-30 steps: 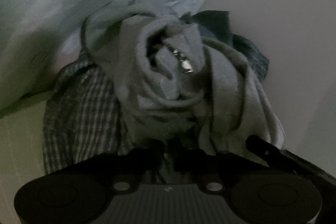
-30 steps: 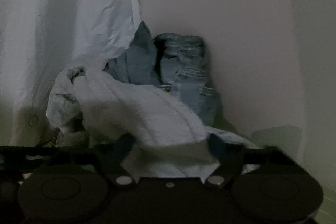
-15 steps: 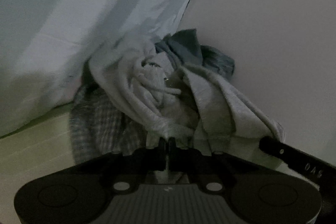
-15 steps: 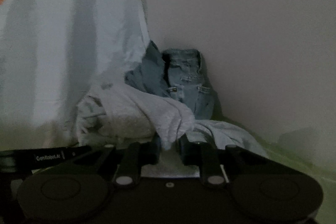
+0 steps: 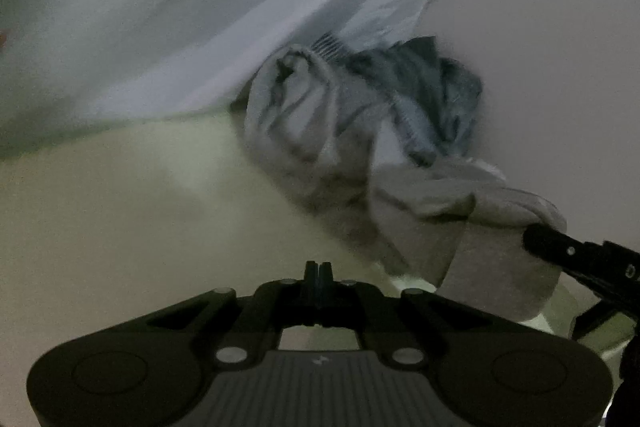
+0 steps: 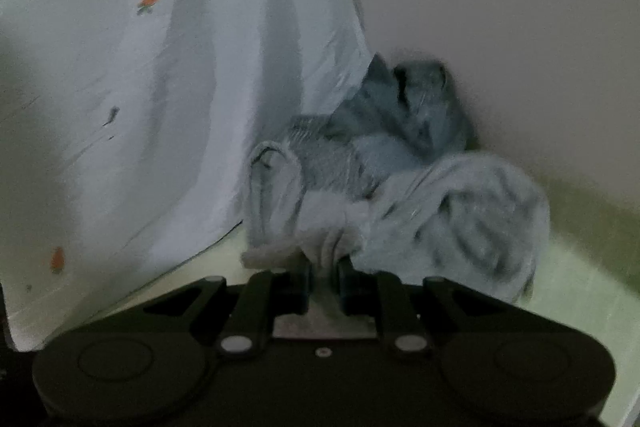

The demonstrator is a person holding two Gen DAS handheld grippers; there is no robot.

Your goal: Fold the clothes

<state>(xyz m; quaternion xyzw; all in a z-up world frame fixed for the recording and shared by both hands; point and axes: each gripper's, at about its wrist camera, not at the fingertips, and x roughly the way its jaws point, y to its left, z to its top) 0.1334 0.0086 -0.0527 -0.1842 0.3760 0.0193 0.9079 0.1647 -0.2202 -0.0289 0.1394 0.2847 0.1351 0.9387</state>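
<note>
grey sweatshirt: soft, limp and light, likely to sag; best held at a hem or cuff; lies before the jeans in the corner.
right gripper: jaws closing, cloth bunched between them.
left gripper: pressed shut, empty.
change: a second ago the left gripper was deep in the pile; now mattress shows.

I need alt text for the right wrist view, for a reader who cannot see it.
The right claw, jaws closing, pinches a fold of a pale grey garment from a clothes pile in a dim corner. Blue denim lies behind, with a white printed sheet hanging to the left.
</note>
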